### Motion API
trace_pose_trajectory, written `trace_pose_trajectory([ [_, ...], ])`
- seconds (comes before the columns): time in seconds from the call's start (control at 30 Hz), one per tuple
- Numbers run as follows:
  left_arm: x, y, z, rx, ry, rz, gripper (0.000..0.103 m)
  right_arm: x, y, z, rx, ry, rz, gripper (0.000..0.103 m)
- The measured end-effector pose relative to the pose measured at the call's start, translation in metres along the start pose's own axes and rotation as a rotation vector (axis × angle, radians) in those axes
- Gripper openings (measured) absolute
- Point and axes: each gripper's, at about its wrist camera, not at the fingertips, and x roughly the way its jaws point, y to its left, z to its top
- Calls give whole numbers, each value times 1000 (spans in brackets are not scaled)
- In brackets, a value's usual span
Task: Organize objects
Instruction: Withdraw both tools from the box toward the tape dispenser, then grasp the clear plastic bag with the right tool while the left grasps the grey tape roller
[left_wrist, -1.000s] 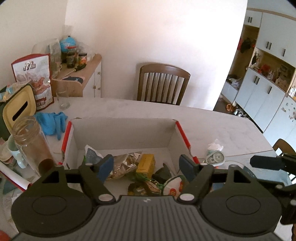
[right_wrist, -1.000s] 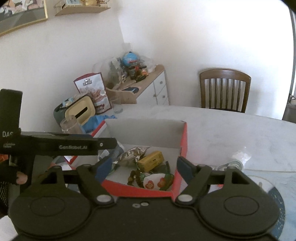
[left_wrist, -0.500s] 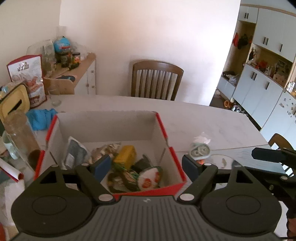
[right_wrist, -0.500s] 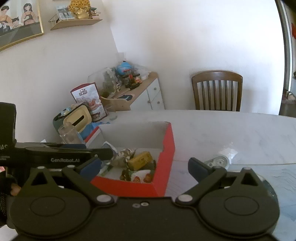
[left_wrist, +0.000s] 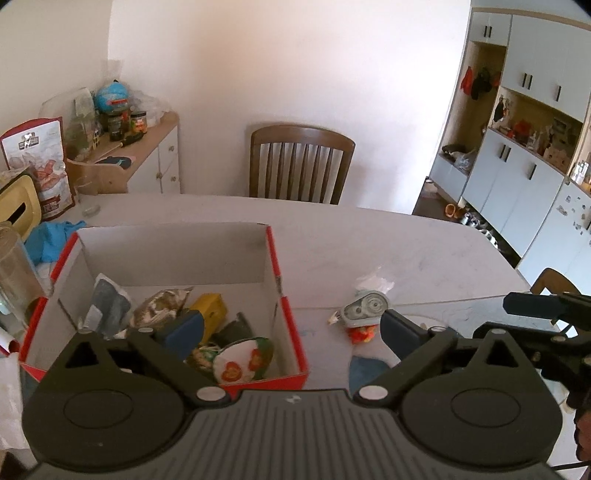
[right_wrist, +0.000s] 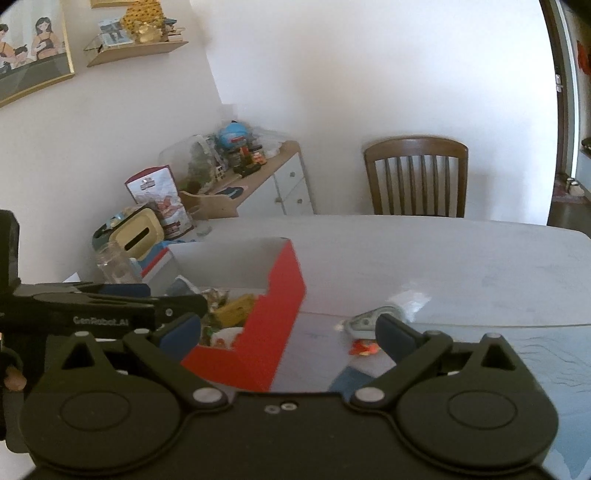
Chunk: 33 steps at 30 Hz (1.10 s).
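Box (left_wrist: 288, 280), red-edged cardboard, is the landmark; it now lies left in both views where a second ago it was centred, so both grippers have shifted right of it. Snacks and packets lie inside. Left gripper (left_wrist: 291, 328): jaws opening, nothing between them, straddling the box's right wall. Right of the box, on the table (left_wrist: 369, 236), sits a correction-tape dispenser (left_wrist: 365, 308) beside a small red wrapper (left_wrist: 364, 334). Right gripper (right_wrist: 288, 326): jaws wide apart, empty. Likely next pick: the dispenser.

A wooden chair (left_wrist: 301, 164) stands against the white wall (left_wrist: 295, 66) behind the table (left_wrist: 388, 251).
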Motion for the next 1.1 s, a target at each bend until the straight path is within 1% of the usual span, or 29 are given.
trace_pose_trajectory([
  [0.07, 4, -8, -1, 7, -6, 7, 103, -1, -10, 1, 2, 0, -8, 101],
  [0.27, 25, -32, -2, 33, 30, -10, 103, -3, -40, 3, 2, 10, -35, 101],
  [0.37, 36, -42, -1, 32, 35, -16, 103, -3, -56, 5, -3, 15, -55, 101],
  [0.6, 71, -68, -5, 50, 52, -32, 103, 8, -96, 20, -6, 28, -112, 100],
  [0.7, 85, -80, -9, 78, 46, -42, 103, 20, -113, 27, 3, 38, -130, 100],
  [0.8, 102, -92, -13, 106, 57, -50, 103, 36, -125, 32, 13, 54, -135, 100],
  [1.1, 152, -110, -16, 134, 80, -29, 103, 95, -150, 37, 30, 132, -141, 100],
])
